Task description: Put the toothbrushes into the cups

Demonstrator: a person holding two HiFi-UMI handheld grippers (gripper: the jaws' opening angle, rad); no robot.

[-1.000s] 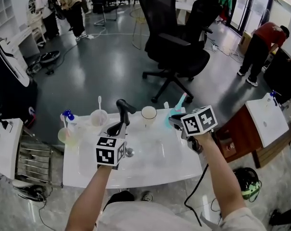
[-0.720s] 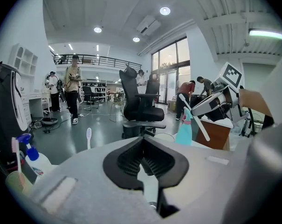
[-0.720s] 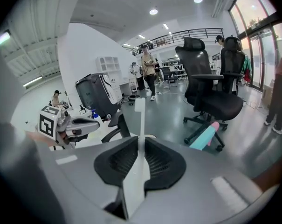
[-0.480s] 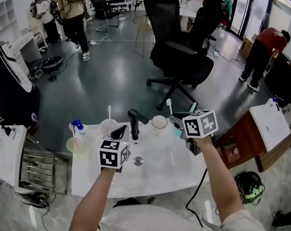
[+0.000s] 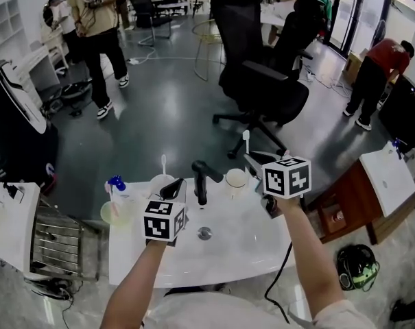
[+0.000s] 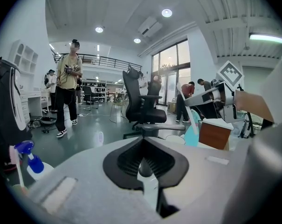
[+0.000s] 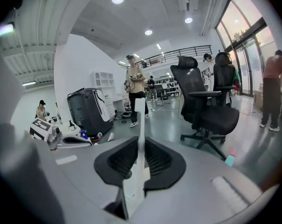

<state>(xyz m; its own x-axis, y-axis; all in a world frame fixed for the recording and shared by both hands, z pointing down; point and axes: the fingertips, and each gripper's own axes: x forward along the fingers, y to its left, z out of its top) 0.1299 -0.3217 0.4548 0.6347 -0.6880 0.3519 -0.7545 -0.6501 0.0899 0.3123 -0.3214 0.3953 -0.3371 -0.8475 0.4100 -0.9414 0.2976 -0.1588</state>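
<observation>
Over the white sink (image 5: 241,249), the right gripper (image 5: 254,164) pinches a white toothbrush (image 5: 246,142) upright, just right of the rightmost cup (image 5: 236,181). The left gripper (image 5: 174,188), its jaws pressed together and empty, hovers left of the faucet (image 5: 202,180).

White toothbrush (image 5: 246,142) held upright near cream cup (image 5: 235,181); second toothbrush (image 5: 164,163) stands in white cup (image 5: 158,184).
</observation>
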